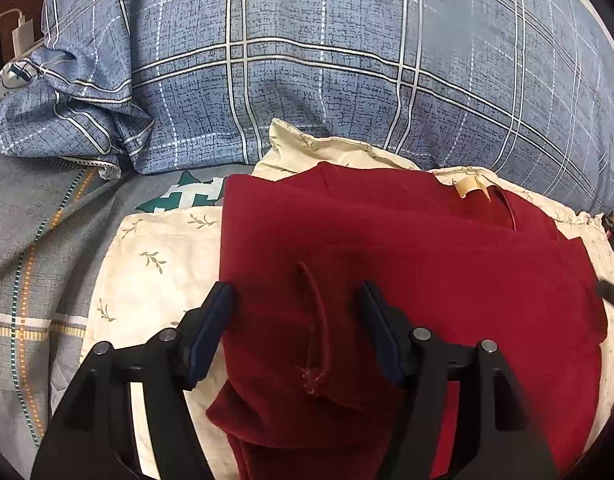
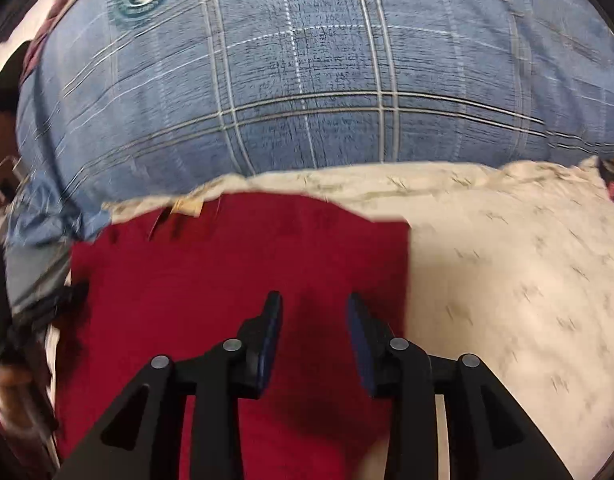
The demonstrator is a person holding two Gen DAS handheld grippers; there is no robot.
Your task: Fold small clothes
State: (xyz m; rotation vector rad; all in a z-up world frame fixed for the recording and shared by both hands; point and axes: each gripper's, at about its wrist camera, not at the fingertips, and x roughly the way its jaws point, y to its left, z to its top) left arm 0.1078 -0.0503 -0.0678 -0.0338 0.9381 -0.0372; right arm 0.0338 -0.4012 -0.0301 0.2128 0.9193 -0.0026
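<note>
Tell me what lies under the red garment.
The red garment lies on a cream leaf-print cloth, which shows around its edges, in front of the blue plaid pillow. What lies beneath the garment's middle is covered.

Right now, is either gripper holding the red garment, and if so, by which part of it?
Nothing is held. The left gripper and right gripper both stand open over the red garment, fingers apart, pinching no cloth.
</note>
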